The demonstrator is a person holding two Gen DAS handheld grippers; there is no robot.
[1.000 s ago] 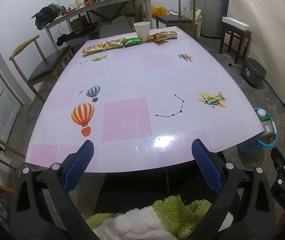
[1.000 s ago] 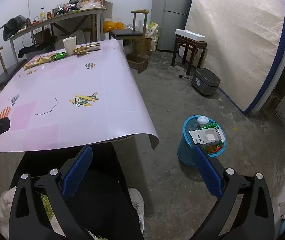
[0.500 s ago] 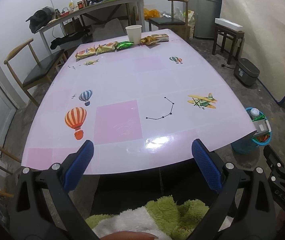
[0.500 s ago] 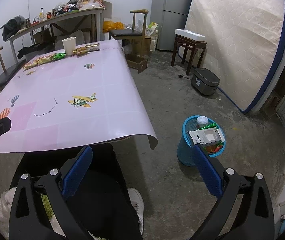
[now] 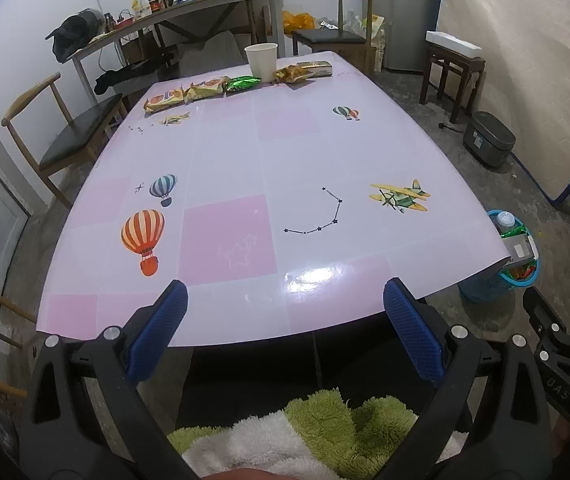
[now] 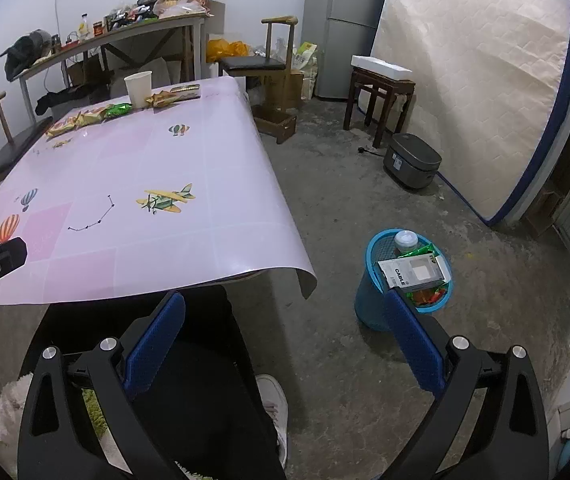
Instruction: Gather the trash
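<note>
- Since the earlier frame, our left-wrist view has pulled back and tilted a little: the table edge sits lower and more of the far room shows. Right-wrist view is nearly unchanged.
- Trash sits in a row at the far edge of the table (image 5: 245,152): paper cup (image 5: 261,59), green wrapper (image 5: 242,83), orange snack packs (image 5: 183,94) to its left, another wrapper (image 5: 303,71) to the right of the cup.
- All of it is well apart from both grippers; nothing is touched.
- We hold the left gripper (image 5: 285,328) with jaws spread wide and empty, over the near table edge.
- We hold the right gripper (image 6: 283,330) likewise parted, gripping nothing, over the floor between table and bin.
- Blue bin (image 6: 369,296) stands on the floor off the table's right corner, already heaped with a box and wrappers.
- Judgement: task barely begun on this table; next we need a long reach across it.
- Risk: wrappers lie flat on the glossy cloth, so jaws may slide them instead of pinching.
- Risk: the cup is light and upright; a nudge could tip it off the far edge.
- Risk: the bin is full, so dropped items may bounce out.
- Fluffy green-white fabric (image 5: 325,436) on the person's lap shows below the left gripper.
</note>
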